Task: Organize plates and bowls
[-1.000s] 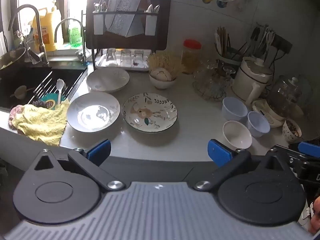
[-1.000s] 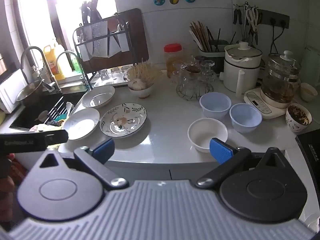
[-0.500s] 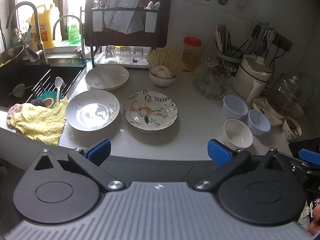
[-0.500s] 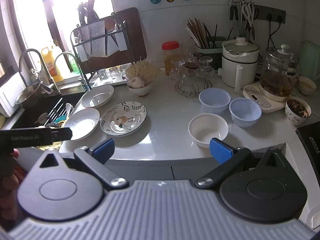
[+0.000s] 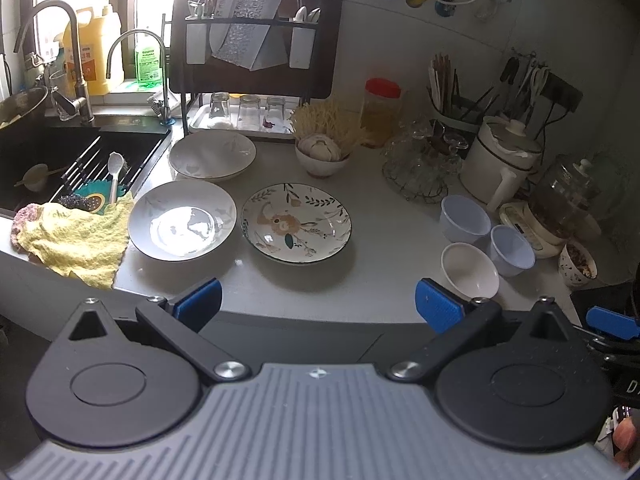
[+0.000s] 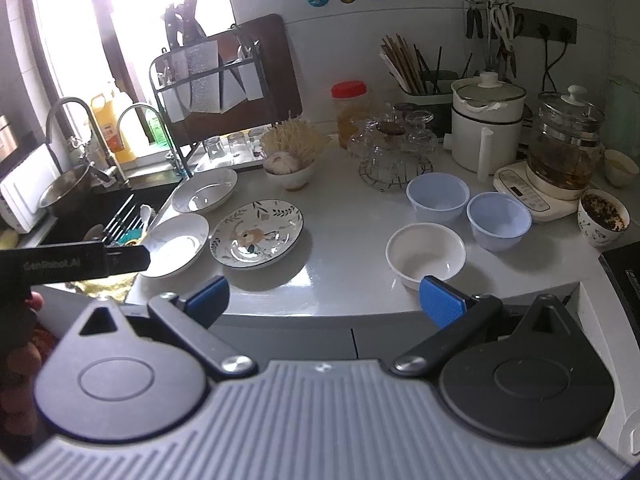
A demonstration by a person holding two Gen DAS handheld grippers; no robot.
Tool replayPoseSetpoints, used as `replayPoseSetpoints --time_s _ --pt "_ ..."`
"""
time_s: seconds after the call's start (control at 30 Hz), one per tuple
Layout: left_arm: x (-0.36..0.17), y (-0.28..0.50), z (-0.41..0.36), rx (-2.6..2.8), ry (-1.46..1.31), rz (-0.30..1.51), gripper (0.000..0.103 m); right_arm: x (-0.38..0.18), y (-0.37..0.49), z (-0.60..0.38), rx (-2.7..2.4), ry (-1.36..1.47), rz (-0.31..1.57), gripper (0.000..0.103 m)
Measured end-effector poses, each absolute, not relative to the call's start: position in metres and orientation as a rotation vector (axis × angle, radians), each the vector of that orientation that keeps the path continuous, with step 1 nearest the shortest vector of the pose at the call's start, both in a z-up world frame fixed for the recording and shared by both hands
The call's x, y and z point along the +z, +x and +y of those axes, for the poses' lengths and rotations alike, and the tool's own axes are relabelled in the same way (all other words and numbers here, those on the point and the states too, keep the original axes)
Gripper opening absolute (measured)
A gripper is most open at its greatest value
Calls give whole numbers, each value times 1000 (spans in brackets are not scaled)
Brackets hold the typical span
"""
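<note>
1. Grippers: left gripper and right gripper stayed wide open, empty, edging closer to counter.
2. Plates and bowls sat untouched; nothing sorted yet.

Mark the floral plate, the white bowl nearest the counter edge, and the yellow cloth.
floral plate (image 5: 296, 224): left wrist view, painted centre.
white bowl (image 6: 425, 254): right wrist view, inner bottom.
yellow cloth (image 5: 74, 240): left wrist view, middle of the folds.

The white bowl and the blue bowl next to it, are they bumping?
Apart. The right wrist view shows bare counter between the white bowl and the blue bowl.
</note>
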State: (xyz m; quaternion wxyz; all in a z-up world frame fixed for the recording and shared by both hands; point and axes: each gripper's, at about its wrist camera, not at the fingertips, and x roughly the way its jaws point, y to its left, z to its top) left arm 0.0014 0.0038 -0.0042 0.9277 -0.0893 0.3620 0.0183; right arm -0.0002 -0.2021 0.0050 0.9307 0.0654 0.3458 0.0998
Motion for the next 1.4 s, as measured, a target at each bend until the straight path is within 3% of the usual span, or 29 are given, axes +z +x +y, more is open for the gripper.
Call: replayPoseSetpoints --time_s 1.4 --pt "3 -3 3 18 -160 769 103 1 3 -200 216 153 721 103"
